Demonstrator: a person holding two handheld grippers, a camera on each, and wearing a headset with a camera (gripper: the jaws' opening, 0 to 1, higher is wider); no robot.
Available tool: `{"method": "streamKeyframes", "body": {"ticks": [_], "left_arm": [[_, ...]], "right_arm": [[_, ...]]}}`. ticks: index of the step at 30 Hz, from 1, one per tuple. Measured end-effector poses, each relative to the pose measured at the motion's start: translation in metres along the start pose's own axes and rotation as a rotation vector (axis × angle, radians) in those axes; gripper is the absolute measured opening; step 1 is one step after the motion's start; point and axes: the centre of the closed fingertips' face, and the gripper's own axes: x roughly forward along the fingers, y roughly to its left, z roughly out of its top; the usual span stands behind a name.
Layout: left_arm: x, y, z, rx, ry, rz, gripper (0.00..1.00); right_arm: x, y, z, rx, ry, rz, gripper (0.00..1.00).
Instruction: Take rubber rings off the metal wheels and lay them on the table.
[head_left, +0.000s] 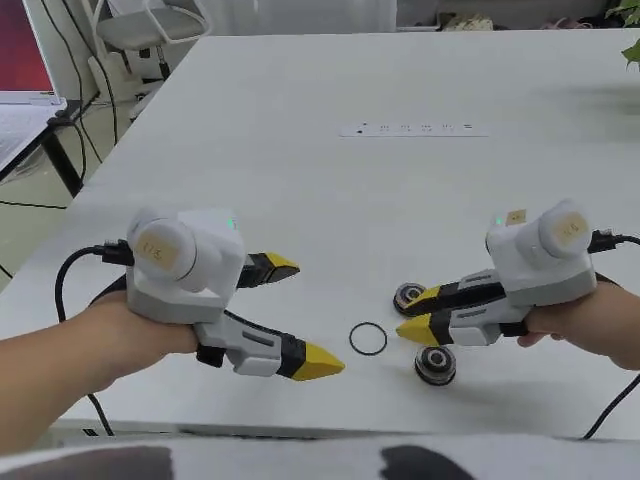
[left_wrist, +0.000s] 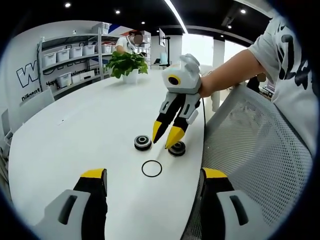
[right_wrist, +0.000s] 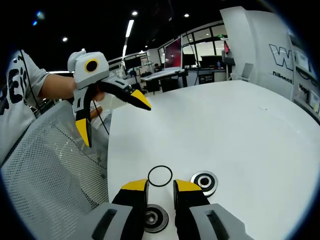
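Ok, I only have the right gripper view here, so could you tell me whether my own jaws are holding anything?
Observer: No. In the head view the right gripper points between one wheel and the other wheel. Its jaws are slightly apart, with nothing between them.
Operator: Thank you. What is behind my gripper?
Observer: The left gripper view shows a potted plant standing on the table beyond it.
Operator: And does anything trail from it?
Observer: Yes, a black cable leaves its rear end.
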Motion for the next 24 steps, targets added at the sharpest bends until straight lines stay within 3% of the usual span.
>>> {"method": "streamKeyframes", "body": {"ticks": [13,24], "left_arm": [[0.022,-0.011,0.012,0.032,0.011,-0.048,0.7],[0.044,-0.018,0.018,0.054,0.03,-0.099,0.67]], "right_arm": [[-0.023,0.003,-0.006,0.02,-0.054,-0.009,0.21],[-0.031,0.009,-0.015,0.022,-0.07,-0.01,0.25]]}}
